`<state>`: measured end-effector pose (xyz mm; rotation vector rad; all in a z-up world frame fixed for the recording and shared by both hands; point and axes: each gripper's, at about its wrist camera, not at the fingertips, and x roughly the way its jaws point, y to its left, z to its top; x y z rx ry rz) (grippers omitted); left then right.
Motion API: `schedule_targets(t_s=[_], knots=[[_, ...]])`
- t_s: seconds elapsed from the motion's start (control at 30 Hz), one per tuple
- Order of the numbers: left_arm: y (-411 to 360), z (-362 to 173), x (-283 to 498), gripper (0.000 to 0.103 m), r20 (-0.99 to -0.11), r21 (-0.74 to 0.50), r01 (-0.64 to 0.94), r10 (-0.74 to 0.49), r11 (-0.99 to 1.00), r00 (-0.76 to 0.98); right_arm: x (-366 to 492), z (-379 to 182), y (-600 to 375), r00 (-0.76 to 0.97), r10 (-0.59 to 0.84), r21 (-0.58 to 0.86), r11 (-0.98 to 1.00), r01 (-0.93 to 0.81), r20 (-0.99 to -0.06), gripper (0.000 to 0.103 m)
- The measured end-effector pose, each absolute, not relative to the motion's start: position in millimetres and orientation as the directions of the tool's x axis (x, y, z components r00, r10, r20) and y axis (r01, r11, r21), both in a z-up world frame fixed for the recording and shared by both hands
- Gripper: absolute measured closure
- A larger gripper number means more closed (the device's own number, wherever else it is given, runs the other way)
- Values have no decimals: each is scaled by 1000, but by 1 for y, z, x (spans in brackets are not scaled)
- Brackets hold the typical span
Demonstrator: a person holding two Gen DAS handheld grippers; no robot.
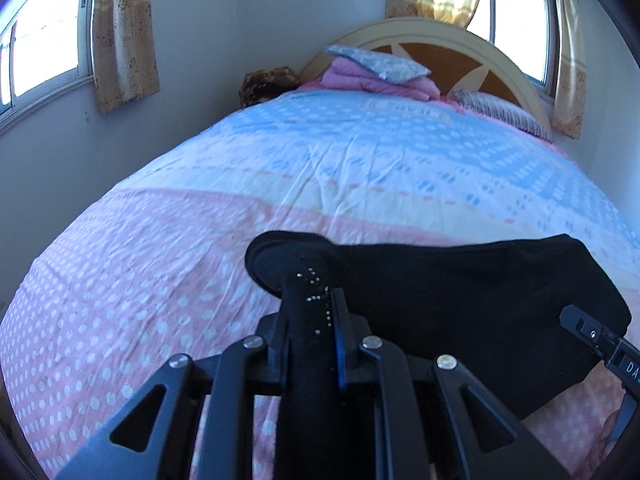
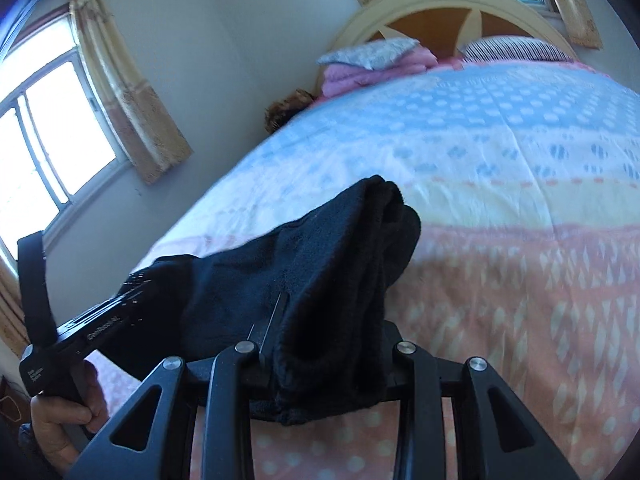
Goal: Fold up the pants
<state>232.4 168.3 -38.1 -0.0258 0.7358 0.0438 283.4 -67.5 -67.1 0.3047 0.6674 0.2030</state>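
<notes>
A: Start at the left. What's at nine o'clock?

B: In the left wrist view, a window and curtain. At twelve, the headboard, with pink bedding and a pillow stacked just left of it.

A: And the left gripper?

B: At six o'clock, nearly closed, its jaws pinching a fold of the black pants. Small shiny studs dot the cloth right at the grip.

A: Where do the pants go from there?

B: They stretch toward four o'clock, hanging above the bed, across to the right gripper at the frame's edge.

A: What does the right wrist view add?

B: At eight o'clock a hand holds the left gripper. At six, the right gripper is partly open around a thick bunch of the pants, its pads pressing it. The cloth spans between both grippers, over the pink end of the bed.
</notes>
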Motion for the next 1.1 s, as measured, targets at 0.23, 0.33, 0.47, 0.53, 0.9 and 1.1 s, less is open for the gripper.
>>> schedule_targets(t_s=[0.23, 0.33, 0.47, 0.53, 0.9, 1.1], knots=[[175, -60, 238, 72, -733, 21, -55, 52, 998, 678, 299, -89, -74, 703, 274, 371, 929, -16, -656, 67], [185, -66, 244, 39, -755, 36, -121, 106, 992, 648, 301, -92, -75, 693, 271, 369, 930, -8, -669, 64], [206, -73, 246, 7, -779, -7, -216, 130, 976, 614, 302, -91, -73, 681, 279, 368, 930, -15, -677, 60], [210, -73, 244, 7, -782, -36, -218, 108, 975, 614, 299, -90, -76, 675, 287, 374, 927, -18, -679, 56], [207, -72, 245, 2, -786, -5, -228, 138, 974, 603, 218, -44, -73, 846, 94, 222, 975, 30, -525, 50], [219, -63, 223, 2, -808, -27, -240, 119, 970, 576, 237, -45, -43, 806, 175, 187, 979, -82, -566, 50]])
